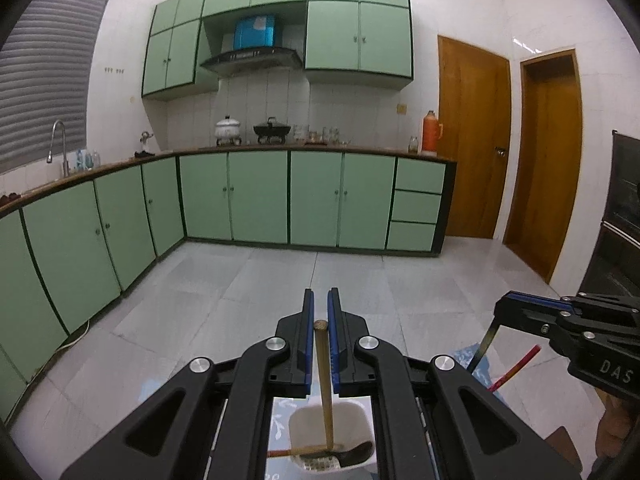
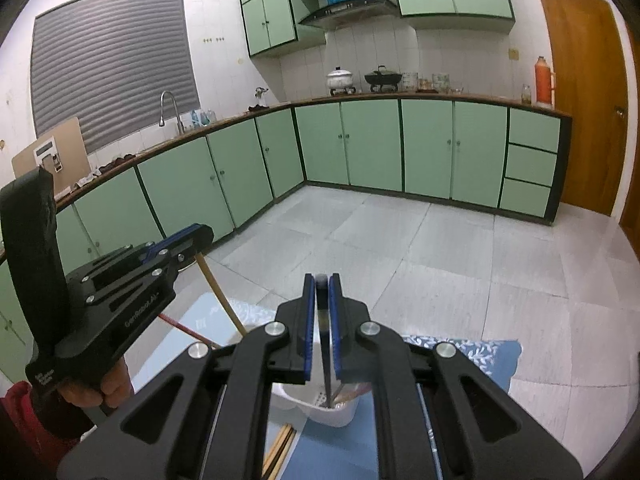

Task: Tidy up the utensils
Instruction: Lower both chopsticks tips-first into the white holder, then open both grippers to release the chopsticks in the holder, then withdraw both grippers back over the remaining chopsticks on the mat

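Note:
My left gripper [image 1: 320, 312] is shut on a wooden-handled utensil [image 1: 325, 380] whose lower end hangs into a white utensil holder [image 1: 304, 420]. A dark spoon head [image 1: 352, 452] and a red-tipped handle [image 1: 280, 453] lie in the holder. My right gripper [image 2: 321, 292] is shut on a dark-handled utensil [image 2: 325, 352] that points down into the same white holder [image 2: 332, 412]. Each gripper shows in the other's view: the right [image 1: 500, 312] and the left [image 2: 200, 236]. A red-handled utensil [image 1: 516, 366] leans out of the holder.
The holder stands on a blue patterned cloth [image 2: 480, 356]. Wooden chopsticks [image 2: 282, 446] lie on the cloth beside it. Beyond are a tiled floor [image 2: 440, 248], green cabinets [image 1: 260, 196], a counter with pots and a wooden door [image 1: 472, 136].

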{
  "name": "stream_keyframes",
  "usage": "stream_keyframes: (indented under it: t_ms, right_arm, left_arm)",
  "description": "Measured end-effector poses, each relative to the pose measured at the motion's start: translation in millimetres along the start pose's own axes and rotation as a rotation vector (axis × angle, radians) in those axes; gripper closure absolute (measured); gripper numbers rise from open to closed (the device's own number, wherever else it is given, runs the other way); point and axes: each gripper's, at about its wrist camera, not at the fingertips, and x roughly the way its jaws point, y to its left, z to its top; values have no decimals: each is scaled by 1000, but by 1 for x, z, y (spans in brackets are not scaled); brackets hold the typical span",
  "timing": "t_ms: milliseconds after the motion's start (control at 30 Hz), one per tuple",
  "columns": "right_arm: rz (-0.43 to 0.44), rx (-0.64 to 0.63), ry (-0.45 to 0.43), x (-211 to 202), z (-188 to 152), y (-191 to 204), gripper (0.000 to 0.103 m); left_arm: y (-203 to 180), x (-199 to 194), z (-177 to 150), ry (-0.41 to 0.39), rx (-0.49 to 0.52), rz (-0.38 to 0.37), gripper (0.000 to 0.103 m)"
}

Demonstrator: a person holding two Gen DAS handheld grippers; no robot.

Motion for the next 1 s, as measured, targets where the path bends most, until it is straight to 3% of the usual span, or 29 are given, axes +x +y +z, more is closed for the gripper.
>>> stream_keyframes:
  t_ms: [100, 167, 300, 367, 433, 600, 833, 1000]
  right_arm:
    - [-11, 10, -17, -8, -1, 1, 83]
    - [-23, 23, -44, -18, -1, 0, 64]
    - [-60, 21, -124, -49, -5, 1, 38]
    - [-83, 25, -165, -64, -10, 2, 18]
    - [-102, 37, -204, -80, -19, 2, 11]
    - [-124, 67, -221, -107, -49, 1, 6]
    - [-179, 76, -192, -124, -103, 13, 5]
    - [-185, 93, -126, -120, -148, 23, 5]
  left_arm:
    - [4, -4, -1, 3, -20, 0, 88]
    - [6, -10, 1, -8, -31, 3, 80]
    - [9, -35, 3, -44, -58, 8, 61]
    - [9, -49, 2, -65, -69, 12, 50]
    - [9, -67, -3, -88, -76, 21, 34]
    - [9, -107, -26, -118, -86, 37, 19]
    - [8, -139, -65, -97, -75, 70, 12]
    - [10, -147, -102, -29, -94, 77, 10]
